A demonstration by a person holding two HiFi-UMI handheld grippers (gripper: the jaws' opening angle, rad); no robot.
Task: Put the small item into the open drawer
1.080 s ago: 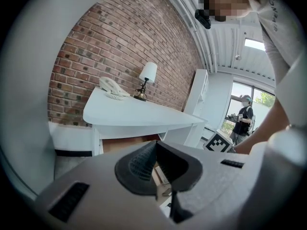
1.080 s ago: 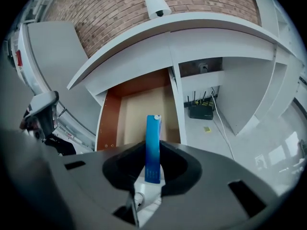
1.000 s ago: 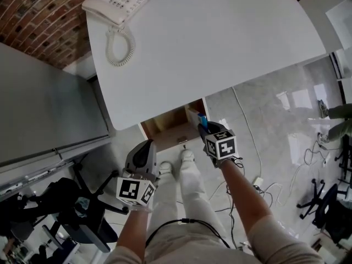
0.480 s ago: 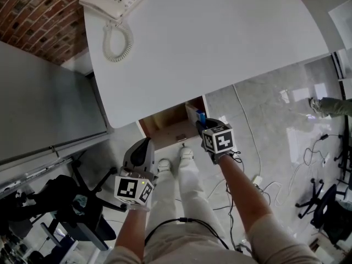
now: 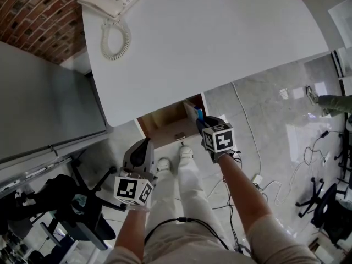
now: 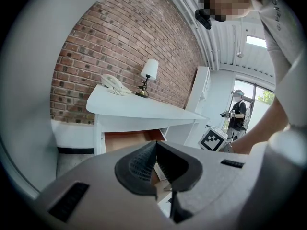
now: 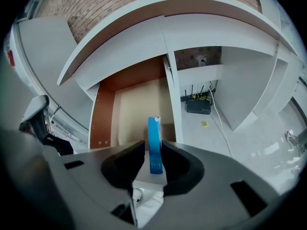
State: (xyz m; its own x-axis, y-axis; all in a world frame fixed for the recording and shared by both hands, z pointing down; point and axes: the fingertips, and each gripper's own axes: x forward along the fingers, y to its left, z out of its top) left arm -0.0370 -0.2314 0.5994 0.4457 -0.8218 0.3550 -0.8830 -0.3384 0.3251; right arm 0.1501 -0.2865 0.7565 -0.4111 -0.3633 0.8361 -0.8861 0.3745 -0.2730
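One slim blue carton (image 7: 153,133) stands upright between the jaws of the right gripper (image 7: 153,153), over the front of the open drawer (image 7: 134,109).
Those jaws have just been opening and show a sliver of gap on one side, so the carton looks released; the left gripper (image 6: 154,150) is clenched on nothing. The carton is probably light, stiff but crushable cardboard, and tippy: best pinched gently across its broad flat faces, low down.

Right gripper easing off
Right gripper (image 7: 153,150) jaws just opened wider; blue box (image 7: 154,131) between them, gap at 9 o'clock.
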